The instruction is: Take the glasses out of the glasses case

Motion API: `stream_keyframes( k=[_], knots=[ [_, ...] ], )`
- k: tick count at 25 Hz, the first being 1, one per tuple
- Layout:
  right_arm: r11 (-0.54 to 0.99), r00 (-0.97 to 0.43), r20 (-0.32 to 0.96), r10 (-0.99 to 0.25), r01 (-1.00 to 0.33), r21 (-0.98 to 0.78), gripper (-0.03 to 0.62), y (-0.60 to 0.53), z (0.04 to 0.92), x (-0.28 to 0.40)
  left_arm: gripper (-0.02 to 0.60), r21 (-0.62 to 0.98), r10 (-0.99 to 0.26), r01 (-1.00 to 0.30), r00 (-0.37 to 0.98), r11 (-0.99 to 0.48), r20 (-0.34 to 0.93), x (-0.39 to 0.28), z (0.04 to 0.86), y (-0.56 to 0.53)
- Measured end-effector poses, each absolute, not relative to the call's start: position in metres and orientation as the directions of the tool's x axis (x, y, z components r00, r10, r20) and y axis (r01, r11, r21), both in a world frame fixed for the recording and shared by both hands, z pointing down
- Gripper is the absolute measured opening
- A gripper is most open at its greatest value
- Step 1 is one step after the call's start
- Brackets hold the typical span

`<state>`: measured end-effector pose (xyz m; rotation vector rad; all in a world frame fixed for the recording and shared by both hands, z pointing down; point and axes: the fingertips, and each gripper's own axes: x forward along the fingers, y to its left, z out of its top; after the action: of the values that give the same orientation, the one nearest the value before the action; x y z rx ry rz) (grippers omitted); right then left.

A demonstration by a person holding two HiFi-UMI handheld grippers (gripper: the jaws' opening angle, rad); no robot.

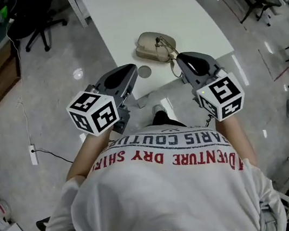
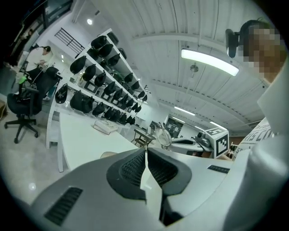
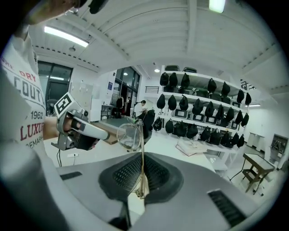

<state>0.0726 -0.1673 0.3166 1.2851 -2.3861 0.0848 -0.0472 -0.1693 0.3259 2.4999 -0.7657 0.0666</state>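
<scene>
In the right gripper view we see the right gripper (image 3: 142, 158) with its jaws pressed together on a thin temple arm of the glasses (image 3: 128, 135). The arm runs up between the black ribbed pads, and a round clear lens stands just above the jaw tips, at the centre of the frame.

In the left gripper view the left gripper (image 2: 146, 151) has its pads meeting at the tips with nothing between them. The same lens shows just beyond those tips, right of centre.

From the head view, both grippers sit mid-frame, side by side and near each other, pointing toward the white table (image 1: 117, 18). The beige glasses case (image 1: 154, 47) lies on that table, in the upper middle. The glasses show at the case's right edge, at the right gripper's tip.
</scene>
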Motion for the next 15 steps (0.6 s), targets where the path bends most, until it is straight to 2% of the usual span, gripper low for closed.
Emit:
stream_keyframes(
  k=[15],
  knots=[
    [0.556,-0.536,0.294,-0.791,-0.831,-0.019,0.032,-0.124,0.313,0.078,0.035,0.441,-0.467,-0.497,0.865,-0.747,0.183,-0.033,0.316,-0.144]
  ],
)
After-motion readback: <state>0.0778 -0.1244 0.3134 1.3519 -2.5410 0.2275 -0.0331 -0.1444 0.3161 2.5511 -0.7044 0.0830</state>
